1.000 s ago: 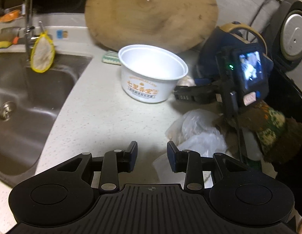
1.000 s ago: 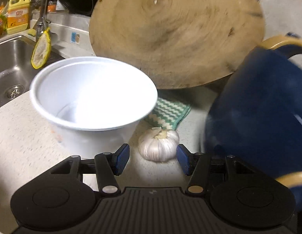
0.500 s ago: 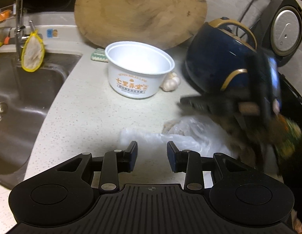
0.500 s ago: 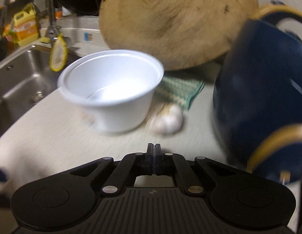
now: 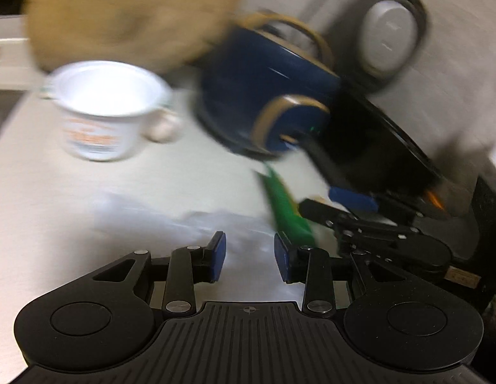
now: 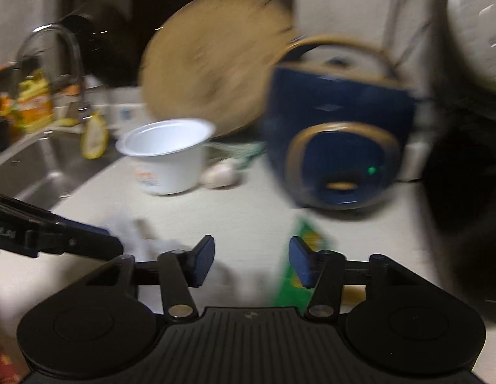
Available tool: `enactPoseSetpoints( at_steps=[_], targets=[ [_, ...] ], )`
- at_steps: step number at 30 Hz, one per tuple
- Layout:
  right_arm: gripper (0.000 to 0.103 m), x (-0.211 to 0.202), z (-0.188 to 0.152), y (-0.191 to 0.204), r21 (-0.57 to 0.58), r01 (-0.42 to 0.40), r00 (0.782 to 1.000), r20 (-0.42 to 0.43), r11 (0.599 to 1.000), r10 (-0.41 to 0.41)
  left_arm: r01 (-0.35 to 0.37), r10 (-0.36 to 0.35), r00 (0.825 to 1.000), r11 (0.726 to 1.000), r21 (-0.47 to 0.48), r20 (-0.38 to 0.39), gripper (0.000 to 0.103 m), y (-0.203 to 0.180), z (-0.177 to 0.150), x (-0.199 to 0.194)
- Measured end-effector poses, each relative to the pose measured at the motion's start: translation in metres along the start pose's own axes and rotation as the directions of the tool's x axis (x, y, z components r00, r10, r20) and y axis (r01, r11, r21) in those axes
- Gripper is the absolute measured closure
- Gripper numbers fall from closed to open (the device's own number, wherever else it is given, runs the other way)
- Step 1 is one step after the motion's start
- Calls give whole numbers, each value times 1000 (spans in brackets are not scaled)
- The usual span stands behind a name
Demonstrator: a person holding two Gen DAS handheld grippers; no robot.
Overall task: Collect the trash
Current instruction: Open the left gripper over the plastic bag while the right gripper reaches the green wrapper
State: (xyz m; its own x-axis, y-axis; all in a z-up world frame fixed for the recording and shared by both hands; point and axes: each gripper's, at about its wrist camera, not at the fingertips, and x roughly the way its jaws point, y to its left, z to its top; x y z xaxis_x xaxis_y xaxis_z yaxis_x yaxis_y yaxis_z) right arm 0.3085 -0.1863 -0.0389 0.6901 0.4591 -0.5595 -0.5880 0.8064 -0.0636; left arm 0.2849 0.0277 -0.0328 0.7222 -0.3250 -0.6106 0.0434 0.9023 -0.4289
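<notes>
Both views are motion-blurred. A clear plastic bag (image 5: 196, 224) lies crumpled on the pale counter just ahead of my open, empty left gripper (image 5: 249, 257); it also shows in the right wrist view (image 6: 145, 240). A green wrapper (image 5: 288, 211) lies to its right, by my right gripper's right finger (image 6: 300, 267). My right gripper (image 6: 251, 265) is open and empty; it appears at the right of the left wrist view (image 5: 353, 220). A white disposable bowl (image 5: 107, 108) stands farther back, also seen in the right wrist view (image 6: 167, 155).
A garlic bulb (image 6: 219, 177) lies beside the bowl. A blue cooker (image 6: 337, 147) stands behind the wrapper. A round wooden board (image 6: 212, 64) leans at the back. A sink (image 6: 39, 172) with tap is at the left. A dark appliance (image 5: 388, 41) stands at the far right.
Both grippers pulled back and swung right; the green wrapper came into view. My right gripper, shut half a second ago, has opened. The left gripper stays open.
</notes>
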Motion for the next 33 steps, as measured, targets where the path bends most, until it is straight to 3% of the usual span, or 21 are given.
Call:
enactPoseSetpoints(
  at_steps=[2, 6, 9, 12, 14, 17, 20, 22, 25, 28, 30, 32, 33],
  targets=[
    [50, -8, -8, -7, 21, -1, 1000, -8, 1000, 1, 3, 0, 999, 998, 64, -48, 66, -13, -4, 14],
    [50, -6, -26, -2, 56, -20, 998, -61, 998, 24, -96, 116, 989, 975, 200, -89, 67, -26, -17, 37],
    [50, -4, -41, 10, 27, 5, 997, -83, 1000, -2, -159, 181, 980, 959, 234, -78, 69, -24, -17, 40],
    [50, -3, -47, 15, 57, -24, 995, -93, 998, 29, -244, 267, 962, 937, 249, -60, 69, -16, -10, 40],
    [44, -1, -52, 15, 94, -38, 993, -105, 995, 48, -271, 292, 955, 932, 242, -53, 70, -12, -6, 38],
    [37, 2, -58, 15, 129, -26, 993, -109, 991, 40, -239, 252, 966, 954, 182, -53, 70, -8, -1, 28],
    [31, 4, -63, 12, 178, -17, 992, -117, 984, 39, -148, 150, 988, 988, 46, -49, 70, -2, 5, 16],
    [27, 7, -66, 8, 215, -13, 991, -129, 977, 42, -108, 107, 994, 994, -9, -35, 70, -1, 7, 13],
    [24, 6, -71, 9, 214, -9, 992, -120, 977, 35, -100, 100, 994, 995, 18, -42, 70, -11, 10, 24],
    [23, 6, -74, 15, 165, 4, 994, -112, 986, 14, -196, 212, 974, 965, 173, -76, 70, -28, 3, 44],
    [22, 5, -75, 20, 137, 19, 994, -112, 990, -3, -289, 324, 943, 910, 297, -78, 69, -35, -8, 55],
    [22, 5, -75, 21, 130, 21, 994, -113, 991, -6, -329, 375, 924, 876, 353, -71, 70, -37, -14, 60],
    [21, 5, -75, 19, 135, 17, 994, -111, 991, -2, -329, 379, 922, 874, 357, -80, 70, -36, -14, 63]
  ],
)
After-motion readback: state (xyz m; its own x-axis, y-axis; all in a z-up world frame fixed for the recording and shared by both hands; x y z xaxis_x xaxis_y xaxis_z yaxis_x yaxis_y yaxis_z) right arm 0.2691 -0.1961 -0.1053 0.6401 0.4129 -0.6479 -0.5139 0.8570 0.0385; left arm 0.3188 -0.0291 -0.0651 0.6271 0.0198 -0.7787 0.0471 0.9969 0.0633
